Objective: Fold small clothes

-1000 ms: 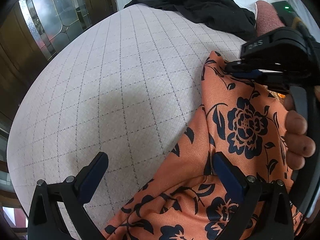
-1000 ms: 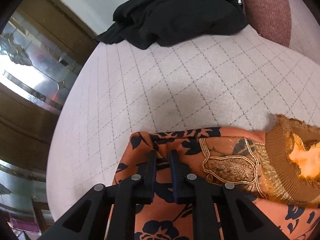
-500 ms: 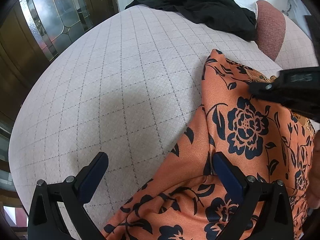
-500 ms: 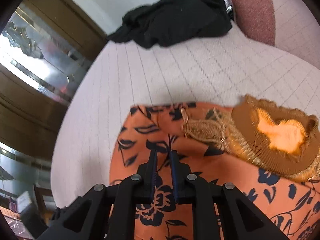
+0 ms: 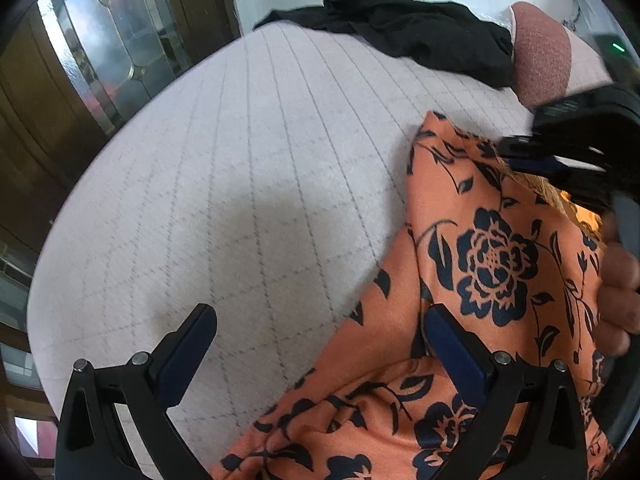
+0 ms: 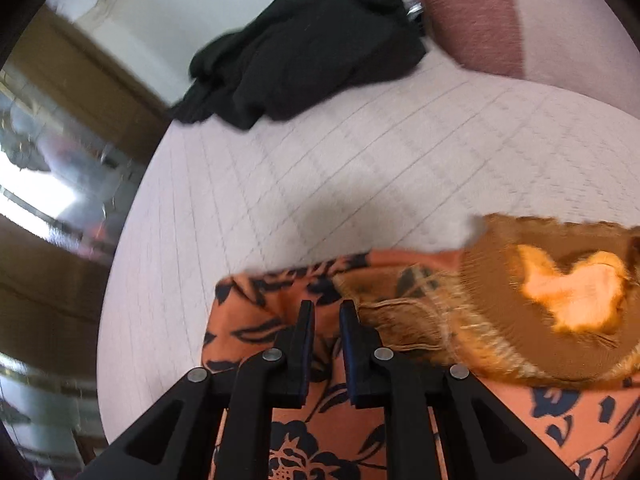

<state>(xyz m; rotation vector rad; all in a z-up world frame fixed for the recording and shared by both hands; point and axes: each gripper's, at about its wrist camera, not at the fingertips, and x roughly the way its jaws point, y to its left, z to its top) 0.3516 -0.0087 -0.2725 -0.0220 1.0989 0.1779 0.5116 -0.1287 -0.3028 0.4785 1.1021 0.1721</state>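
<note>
An orange garment with dark floral print point(image 5: 492, 264) lies on a quilted pale bed point(image 5: 248, 184). My left gripper point(image 5: 320, 344) is open over its left edge, one finger on the bed, the other on the cloth. My right gripper point(image 6: 326, 312) has its jaws nearly closed, with cloth showing in the narrow gap, above the garment point(image 6: 320, 436) near its top corner, beside a brown crocheted neckline point(image 6: 520, 304). The right gripper also shows in the left wrist view point(image 5: 532, 160).
A black garment point(image 5: 404, 32) lies crumpled at the far end of the bed; it also shows in the right wrist view point(image 6: 312, 52). A pink-brown pillow point(image 5: 540, 64) sits at the far right. A wooden door with glass panes point(image 5: 100, 56) stands left.
My right gripper swung over the garment and back toward its top corner, jaws opening slightly. The left gripper has not moved.
</note>
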